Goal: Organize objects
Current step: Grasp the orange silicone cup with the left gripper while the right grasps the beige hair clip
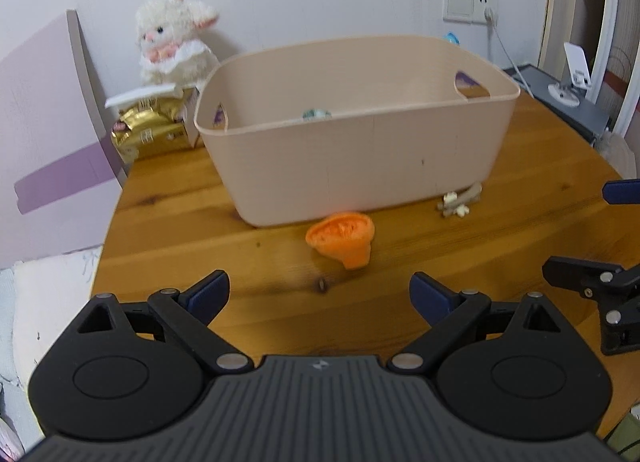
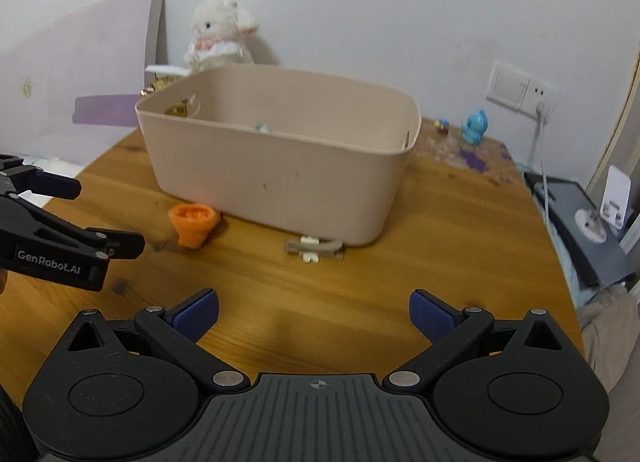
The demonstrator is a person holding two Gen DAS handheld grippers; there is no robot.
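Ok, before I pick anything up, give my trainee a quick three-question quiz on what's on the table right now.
1. True or false: the orange cup-shaped toy lies inside the beige bin.
2. Which item sits on the table nearest the right claw: A) the small wood-and-white block piece, B) the white plush toy, C) the blue figurine?
3. Fill in: both claws are ____ and hold nothing.

Key: 1 false, it lies on its side on the table just in front of the bin. 2 A. 3 open; the left claw too.
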